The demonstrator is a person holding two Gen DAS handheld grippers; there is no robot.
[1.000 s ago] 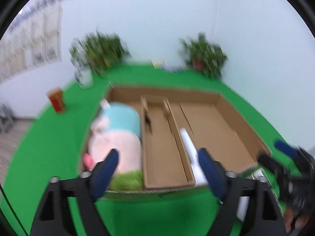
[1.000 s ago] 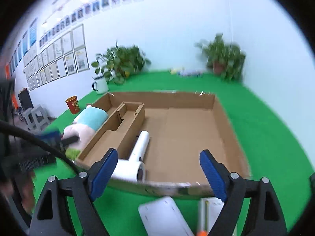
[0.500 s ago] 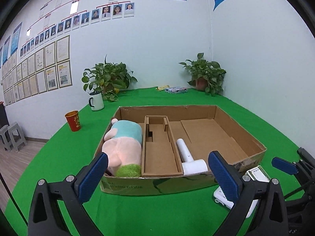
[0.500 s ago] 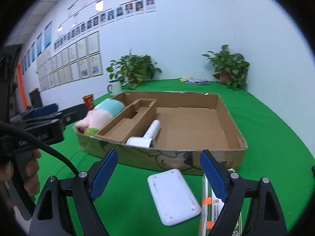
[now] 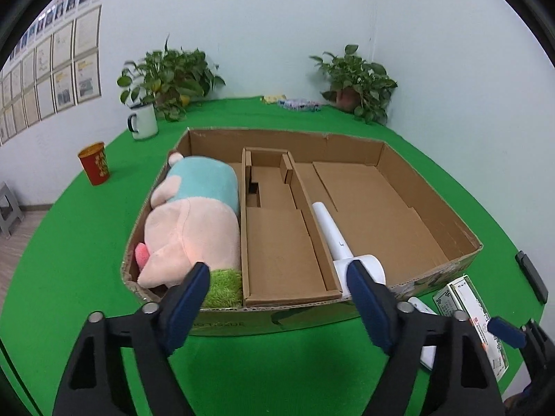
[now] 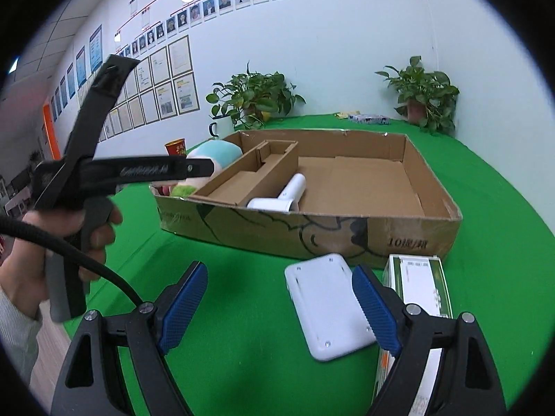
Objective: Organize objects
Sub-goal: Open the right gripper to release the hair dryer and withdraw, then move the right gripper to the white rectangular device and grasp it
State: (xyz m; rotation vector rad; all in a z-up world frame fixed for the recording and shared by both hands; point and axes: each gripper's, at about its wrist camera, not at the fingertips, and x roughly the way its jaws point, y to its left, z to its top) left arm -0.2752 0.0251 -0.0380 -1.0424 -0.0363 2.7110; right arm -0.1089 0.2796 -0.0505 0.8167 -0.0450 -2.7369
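1. Two grippers above a green table (image 5: 263, 374), both pointing toward a shallow cardboard box (image 5: 430, 208).
2. Left gripper (image 5: 277, 298): blue pads apart, jaws closing, nothing between them; hanging over the near edge of the box.
3. Right gripper (image 6: 277, 298): jaws spread wide, empty; low over the green table in front of the box.
4. Inside the box, left compartment: a plush toy (image 5: 194, 222), pink with light blue part, lying along the wall.
5. In the middle: a cardboard insert (image 5: 277, 242), and just right of it a white hair dryer (image 5: 333, 232), handle pointing to the far side.
6. Right part of the box: only bare cardboard floor.
7. Outside the box, on the table: a white flat device (image 6: 326, 305) between the right pads, partly under the right one, and beside it a green-and-white carton (image 6: 421, 287), touching the front wall of the box or almost.
8. Far on the table: a red cup (image 5: 94, 168), a white mug (image 5: 142, 121), two potted plants.
9. Seen from the right wrist: a hand (image 6: 41, 253) holding the handle of the left gripper.
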